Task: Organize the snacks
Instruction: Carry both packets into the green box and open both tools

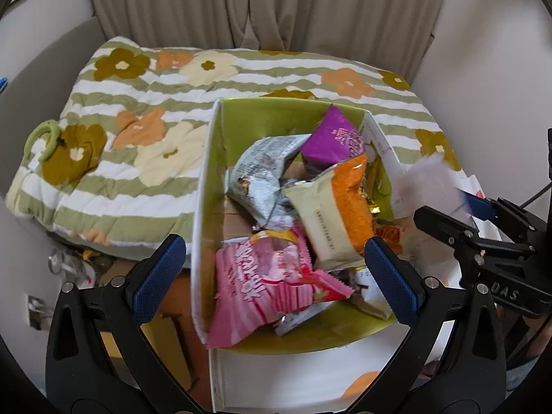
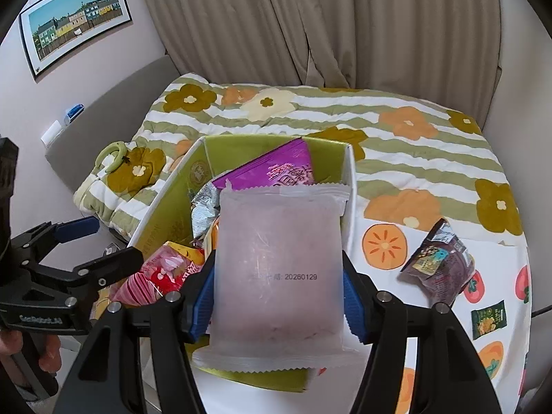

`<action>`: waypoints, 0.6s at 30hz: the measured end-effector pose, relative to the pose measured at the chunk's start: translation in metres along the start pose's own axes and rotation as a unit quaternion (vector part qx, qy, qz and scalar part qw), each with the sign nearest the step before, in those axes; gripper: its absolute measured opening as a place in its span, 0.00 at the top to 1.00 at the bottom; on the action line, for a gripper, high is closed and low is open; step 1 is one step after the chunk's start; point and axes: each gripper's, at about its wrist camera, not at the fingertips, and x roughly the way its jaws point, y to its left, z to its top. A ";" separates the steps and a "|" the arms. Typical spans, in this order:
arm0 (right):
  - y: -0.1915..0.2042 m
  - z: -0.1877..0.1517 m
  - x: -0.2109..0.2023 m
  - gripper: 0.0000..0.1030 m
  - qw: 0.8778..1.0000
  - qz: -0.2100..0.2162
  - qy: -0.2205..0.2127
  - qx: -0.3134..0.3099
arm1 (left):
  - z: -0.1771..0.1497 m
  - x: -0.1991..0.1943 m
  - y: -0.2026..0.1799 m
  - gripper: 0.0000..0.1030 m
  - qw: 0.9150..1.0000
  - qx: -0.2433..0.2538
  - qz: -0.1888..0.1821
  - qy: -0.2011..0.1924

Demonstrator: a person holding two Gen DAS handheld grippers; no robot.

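Jaws of the right gripper [image 2: 277, 296] pinch a frosted pink packet [image 2: 277, 269] by its two side edges, a blue pad pressed against each side, and hold it upright over the near end of the box [image 2: 350, 186]. Jaws of the left gripper [image 1: 272, 276] are spread wide with nothing between them; one pad hangs outside the box's left wall and the other above the snacks inside. From the left wrist view the green-lined box sits at centre, already well filled: a pink bag [image 1: 262, 286] at 6 o'clock, a silver bag [image 1: 262, 179] at 10 o'clock, a purple bag [image 1: 333, 141] at 12 o'clock, and a cream-and-orange pack [image 1: 339, 207] at 3 o'clock. From the right wrist view two snacks remain outside on the fruit-print cloth [image 2: 496, 262]: a dark pouch [image 2: 440, 262] at 3 o'clock of the box and a small green pack [image 2: 488, 319] at 4 o'clock. The step in hand looks to be the drop of the frosted packet into the box. That calls for the right jaws to spread while the packet is above the pile and inside the walls, so it lands flat and does not slide over the near rim. Afterwards the two loose snacks would be the likely picks, the dark pouch being the closer.
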 end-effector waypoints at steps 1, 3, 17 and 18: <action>0.003 -0.001 -0.001 0.33 1.000 0.003 -0.008 -0.003 | -0.001 0.001 0.002 0.01 1.000 -0.001 -0.001 0.001; 0.006 -0.004 -0.004 0.05 1.000 0.001 -0.026 -0.006 | -0.004 0.002 0.006 0.01 1.000 -0.004 -0.003 0.005; -0.008 -0.026 -0.006 0.04 0.999 -0.023 -0.007 0.021 | -0.016 0.014 -0.008 0.01 1.000 0.016 -0.009 0.021; -0.009 -0.027 -0.009 0.04 0.999 -0.023 -0.010 0.021 | -0.017 0.012 -0.010 0.01 1.000 0.016 -0.005 0.020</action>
